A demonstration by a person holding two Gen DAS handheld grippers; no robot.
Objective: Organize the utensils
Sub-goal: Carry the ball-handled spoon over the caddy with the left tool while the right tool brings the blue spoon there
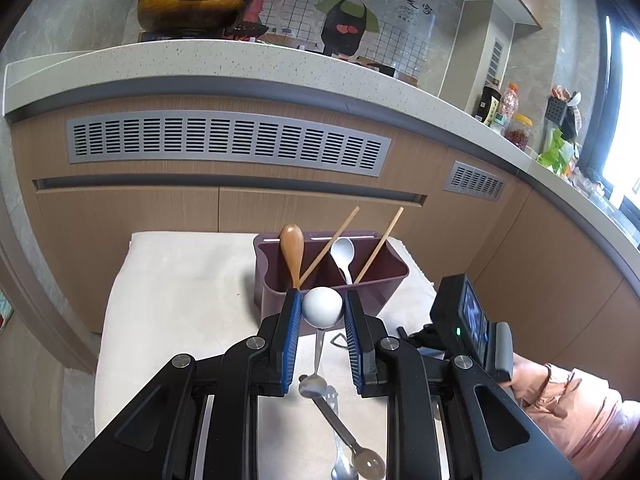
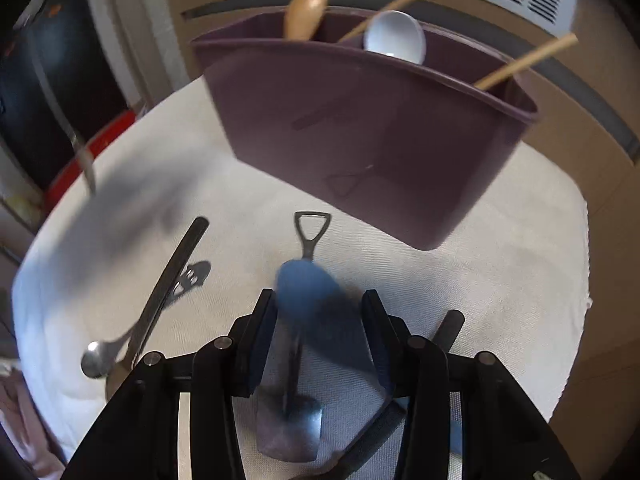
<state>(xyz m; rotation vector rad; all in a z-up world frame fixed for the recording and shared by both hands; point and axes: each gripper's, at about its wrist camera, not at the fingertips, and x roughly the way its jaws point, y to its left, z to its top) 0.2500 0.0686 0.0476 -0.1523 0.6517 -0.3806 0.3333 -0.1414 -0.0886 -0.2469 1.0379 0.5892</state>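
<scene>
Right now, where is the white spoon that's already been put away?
The white spoon stands bowl-up in the purple holder, between two wooden chopsticks, with a wooden spoon to its left in the left wrist view.

Black left gripper (image 1: 322, 308), blue-padded jaws; pink sleeve (image 1: 588, 420).
</scene>
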